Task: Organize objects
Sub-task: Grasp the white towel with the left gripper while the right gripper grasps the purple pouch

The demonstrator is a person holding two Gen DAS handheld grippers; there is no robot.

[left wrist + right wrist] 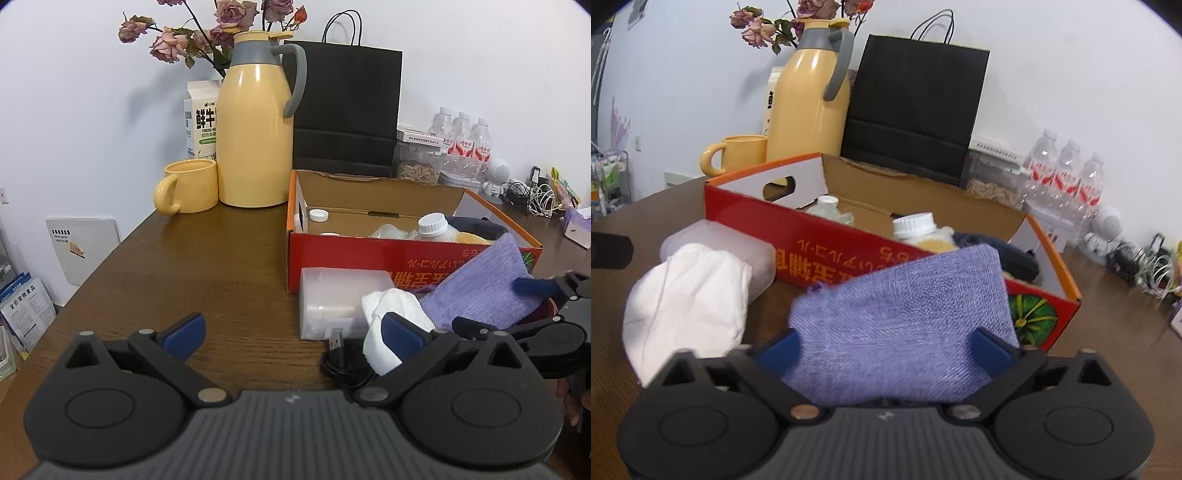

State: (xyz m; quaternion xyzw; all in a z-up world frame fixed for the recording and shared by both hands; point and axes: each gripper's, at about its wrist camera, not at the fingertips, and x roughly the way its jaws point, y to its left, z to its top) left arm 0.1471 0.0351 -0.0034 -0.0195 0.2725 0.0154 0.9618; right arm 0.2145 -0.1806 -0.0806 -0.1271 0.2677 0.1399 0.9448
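A purple woven pouch (905, 295) leans against the front wall of the red cardboard box (820, 251). My right gripper (886, 350) straddles its near end, jaws wide, and no clear pinch shows. In the left wrist view that right gripper (498, 306) lies over the pouch (487, 273). My left gripper (293, 336) is open over bare table with nothing between its fingers. Its right finger stands in front of a crumpled white cloth (391, 306). A clear plastic case (332, 295) and a black USB cable (340, 354) lie beside the cloth. The box (351, 258) holds white-capped bottles.
A yellow thermos (255, 125), yellow mug (192, 184), milk carton (199, 118) and black paper bag (347, 103) stand behind the box. Water bottles (465, 140), a seed jar (417, 162) and tangled cables (532, 195) fill the back right. The table's edge runs along the left.
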